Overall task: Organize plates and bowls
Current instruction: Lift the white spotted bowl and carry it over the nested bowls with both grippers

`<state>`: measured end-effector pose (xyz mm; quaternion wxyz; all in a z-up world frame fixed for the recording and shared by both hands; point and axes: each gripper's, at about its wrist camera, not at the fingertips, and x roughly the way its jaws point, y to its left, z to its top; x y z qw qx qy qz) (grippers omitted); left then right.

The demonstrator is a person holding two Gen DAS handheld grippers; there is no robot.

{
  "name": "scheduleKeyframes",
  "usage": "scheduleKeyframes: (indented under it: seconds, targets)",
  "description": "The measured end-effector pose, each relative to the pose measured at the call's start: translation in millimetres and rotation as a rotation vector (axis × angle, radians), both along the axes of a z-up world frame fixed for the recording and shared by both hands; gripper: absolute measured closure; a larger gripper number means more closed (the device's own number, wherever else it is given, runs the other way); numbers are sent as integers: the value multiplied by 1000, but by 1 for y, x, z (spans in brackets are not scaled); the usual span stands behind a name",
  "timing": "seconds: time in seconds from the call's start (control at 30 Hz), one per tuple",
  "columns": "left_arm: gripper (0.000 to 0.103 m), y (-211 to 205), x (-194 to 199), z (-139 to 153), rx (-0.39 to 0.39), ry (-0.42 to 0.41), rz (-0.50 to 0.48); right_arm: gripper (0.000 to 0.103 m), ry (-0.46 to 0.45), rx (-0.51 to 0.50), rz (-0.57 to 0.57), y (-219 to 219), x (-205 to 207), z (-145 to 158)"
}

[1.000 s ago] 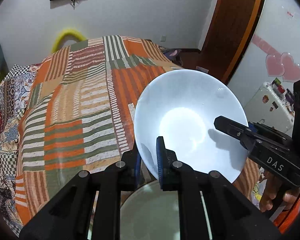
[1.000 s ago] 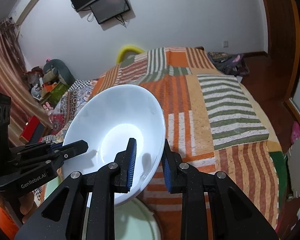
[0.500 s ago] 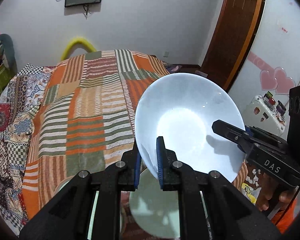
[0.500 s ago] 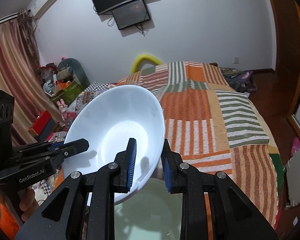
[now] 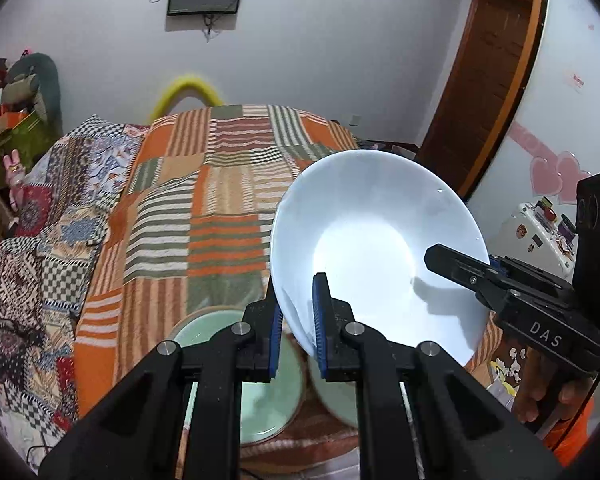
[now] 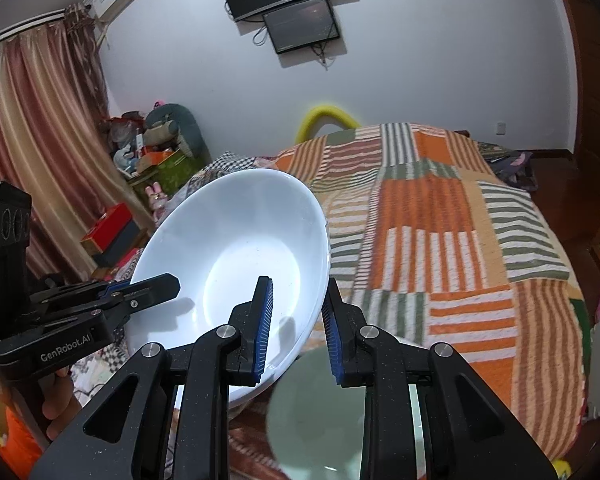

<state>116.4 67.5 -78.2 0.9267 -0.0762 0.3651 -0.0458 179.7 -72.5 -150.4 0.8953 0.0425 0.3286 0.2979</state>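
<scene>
A large white bowl [image 5: 376, 248] is held in the air, tilted, over the near end of the bed. My left gripper [image 5: 298, 322] is shut on its near left rim. My right gripper [image 6: 296, 318] is shut on its opposite rim, and the bowl [image 6: 236, 264] fills the middle of the right wrist view. Each gripper shows in the other's view: the right gripper [image 5: 500, 280] and the left gripper [image 6: 100, 300]. Below the bowl lie a pale green plate [image 5: 268, 396] and a second green dish [image 6: 320, 412], partly hidden by the fingers.
A bed with an orange, green and white striped patchwork blanket [image 5: 204, 216] stretches ahead. A wooden door [image 5: 488, 80] and a white fridge [image 5: 572, 80] stand to the right. Boxes and toys [image 6: 156, 156] pile by the curtain on the left. A screen [image 6: 300, 28] hangs on the far wall.
Both grippers have lifted the white bowl higher and tilted the views upward. More of the far wall and the green dishes beneath now show.
</scene>
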Motion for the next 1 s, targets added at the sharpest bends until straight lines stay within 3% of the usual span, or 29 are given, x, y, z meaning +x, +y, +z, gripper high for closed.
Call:
scheduleKeyframes:
  seconds: [0.5, 1.0]
  targets:
    - [90, 56, -28, -31, -54, 49, 87, 80, 53, -49, 79, 53, -20, -26]
    - [90, 92, -30, -92, -87, 172, 140, 80, 171, -106, 122, 89, -25, -69]
